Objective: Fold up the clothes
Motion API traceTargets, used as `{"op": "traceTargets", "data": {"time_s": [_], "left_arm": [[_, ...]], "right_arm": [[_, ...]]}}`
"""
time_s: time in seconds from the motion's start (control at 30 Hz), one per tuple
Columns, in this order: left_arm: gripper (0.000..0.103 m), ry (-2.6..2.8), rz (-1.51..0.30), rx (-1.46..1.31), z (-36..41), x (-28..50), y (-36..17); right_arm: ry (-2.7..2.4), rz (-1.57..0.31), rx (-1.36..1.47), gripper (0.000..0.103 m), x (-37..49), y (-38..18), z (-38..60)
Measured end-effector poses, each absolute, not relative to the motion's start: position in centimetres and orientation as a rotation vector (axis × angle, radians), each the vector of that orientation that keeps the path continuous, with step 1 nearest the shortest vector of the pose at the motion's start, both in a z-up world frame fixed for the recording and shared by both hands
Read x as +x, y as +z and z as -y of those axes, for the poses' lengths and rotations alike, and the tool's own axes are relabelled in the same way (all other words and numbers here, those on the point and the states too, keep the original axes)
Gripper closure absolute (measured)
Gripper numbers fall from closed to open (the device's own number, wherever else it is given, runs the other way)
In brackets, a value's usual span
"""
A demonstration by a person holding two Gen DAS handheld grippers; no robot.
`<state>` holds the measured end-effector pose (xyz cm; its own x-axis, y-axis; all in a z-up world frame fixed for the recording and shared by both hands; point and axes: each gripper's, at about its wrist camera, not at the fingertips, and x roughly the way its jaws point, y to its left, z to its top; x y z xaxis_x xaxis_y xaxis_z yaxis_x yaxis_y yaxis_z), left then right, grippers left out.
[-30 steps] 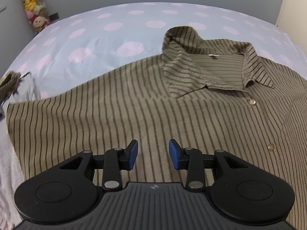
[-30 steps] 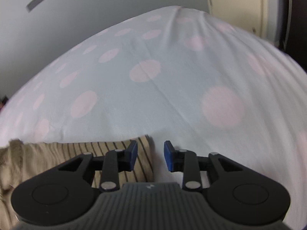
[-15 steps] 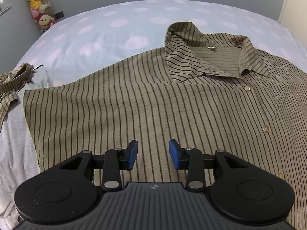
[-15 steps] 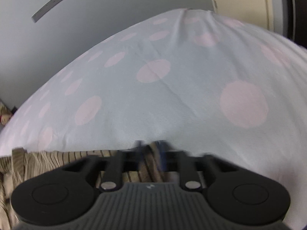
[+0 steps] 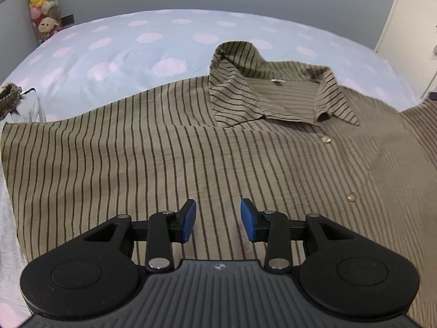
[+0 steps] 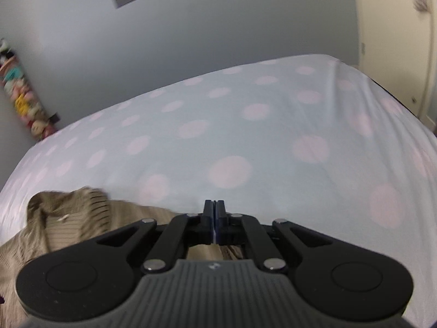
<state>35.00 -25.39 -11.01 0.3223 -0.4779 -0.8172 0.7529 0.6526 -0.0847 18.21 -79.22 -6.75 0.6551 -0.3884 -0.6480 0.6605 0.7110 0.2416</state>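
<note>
Striped shirt [image 5: 169, 158] is lying front-up across the bed [image 5: 131, 46], collar [image 5: 245, 90] away from the person, spread flat probably so its edges can be reached for folding. Left gripper [image 5: 217, 220] is hovering over the shirt's body, jaws parted wide and holding nothing. Right gripper [image 6: 215, 222] is sitting at the shirt's edge, jaws pressed together; whether they are pinching fabric is hidden.
</note>
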Motion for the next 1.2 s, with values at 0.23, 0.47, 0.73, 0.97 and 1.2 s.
{"op": "traceTargets", "data": {"time_s": [0.23,0.47,0.73,0.97,1.2], "left_arm": [[0.069,-0.837,-0.925,0.28,21.6,34.7,-9.6],[0.067,-0.796,-0.939,0.275,19.5,35.3,-9.2],[0.067,-0.86,-0.926,0.312,22.5,34.9,-8.9],[0.067,-1.056,-0.838,0.424,31.1,31.8,-8.1],[0.067,-1.244,-0.753,0.574,41.0,27.2,-9.0]], "right_arm": [[-0.551,-0.68,0.467,0.101,24.8,-7.1,74.7],[-0.48,-0.742,0.51,0.094,29.6,-11.1,71.8],[-0.456,-0.75,0.505,0.089,27.5,-10.5,71.2],[-0.515,-0.816,0.374,0.089,21.6,-9.1,70.2],[-0.593,-0.88,0.367,0.089,15.6,-12.0,68.2]]}}
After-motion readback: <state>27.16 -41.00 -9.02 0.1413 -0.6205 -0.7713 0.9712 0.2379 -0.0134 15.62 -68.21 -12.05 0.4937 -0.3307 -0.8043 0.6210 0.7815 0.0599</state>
